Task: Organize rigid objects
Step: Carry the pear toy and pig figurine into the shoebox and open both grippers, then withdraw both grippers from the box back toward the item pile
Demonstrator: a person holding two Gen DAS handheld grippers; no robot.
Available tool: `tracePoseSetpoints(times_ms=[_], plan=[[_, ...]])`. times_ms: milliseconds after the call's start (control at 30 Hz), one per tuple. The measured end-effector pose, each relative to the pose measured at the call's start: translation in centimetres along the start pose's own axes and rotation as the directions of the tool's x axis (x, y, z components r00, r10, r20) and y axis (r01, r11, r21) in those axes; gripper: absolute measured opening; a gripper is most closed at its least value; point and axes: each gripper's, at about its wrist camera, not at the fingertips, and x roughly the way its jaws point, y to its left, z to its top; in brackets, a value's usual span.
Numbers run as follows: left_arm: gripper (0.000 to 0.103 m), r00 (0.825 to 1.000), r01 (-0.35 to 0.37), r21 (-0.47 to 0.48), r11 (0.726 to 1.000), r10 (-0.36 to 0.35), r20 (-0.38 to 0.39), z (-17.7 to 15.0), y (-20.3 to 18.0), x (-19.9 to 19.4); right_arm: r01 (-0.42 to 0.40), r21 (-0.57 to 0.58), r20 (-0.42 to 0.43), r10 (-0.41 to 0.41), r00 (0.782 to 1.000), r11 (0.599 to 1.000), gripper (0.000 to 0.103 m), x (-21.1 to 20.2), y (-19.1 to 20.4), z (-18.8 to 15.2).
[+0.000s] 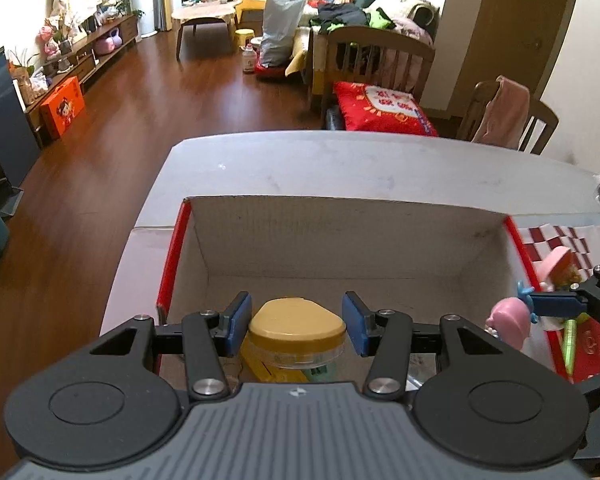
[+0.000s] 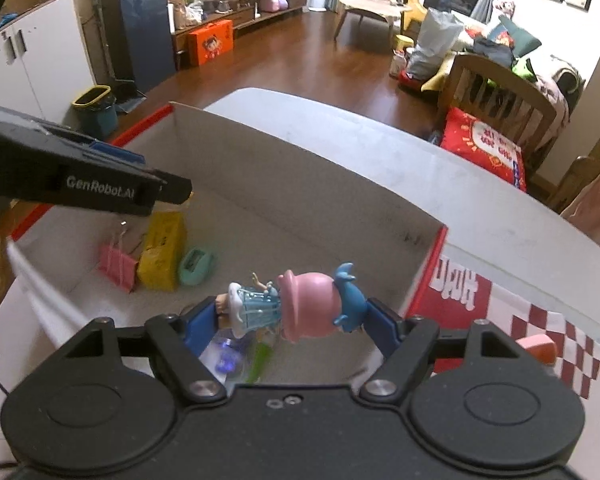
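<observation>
Figurine [image 2: 296,304] above box [image 2: 284,184] holding clip [image 2: 117,266], carton [image 2: 162,252].

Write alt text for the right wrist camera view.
The right gripper holds a pink-hatted toy figurine sideways over an open red-edged cardboard box. Inside lie a pink binder clip, yellow packet and mint-green oval object.
</observation>
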Motion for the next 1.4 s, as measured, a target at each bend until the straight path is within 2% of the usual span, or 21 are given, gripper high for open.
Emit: tracePoseSetpoints(times_ms=[133,267,500,800,1033,1233,1400], plan=[[0.049,0.999,-0.011,-0.007,1.0,0.01,-0.034,0.2,0.3,2.1,-0.007,0.044,-0.03,0.008,1.0,0.999,0.077,2.1,-0.1,0.6],[0.049,0.998,-0.016,-0.006,1.0,0.016,-0.056,0.1,0.5,3.5,-0.003,0.031,-0.052,0.005,0.999,1.0,0.077,3.1,0.2,0.6],[0.049,0.993,-0.013,-0.003,1.0,0.013,-0.116,-0.2,0.3,4.9,0.041,-0.034,-0.07,-0.043,0.997,0.999,0.077,3.7,1.3,0.8],[0.049,0.984,-0.027,0.014,1.0,0.029,-0.177,-0.5,0.2,5.2,0.018,-0.029,-0.075,-0.021,0.997,0.999,0.077,3.2,1.1,0.7],[0.049,0.983,-0.006,-0.004,1.0,0.006,-0.186,-0.6,0.2,4.5,0.002,-0.004,-0.05,-0.002,0.999,1.0,0.078,1.8,0.9,0.5],[0.056,0.988,0.012,0.009,1.0,-0.011,-0.152,-0.5,-0.7,2.8,-0.022,0.009,-0.02,0.022,1.0,1.0,0.08,0.1,0.7,0.0],[0.056,0.992,0.022,0.014,1.0,-0.02,-0.122,-0.2,-1.5,1.3,-0.045,0.029,0.011,0.044,0.999,0.999,0.081,-1.6,0.4,-0.2]])
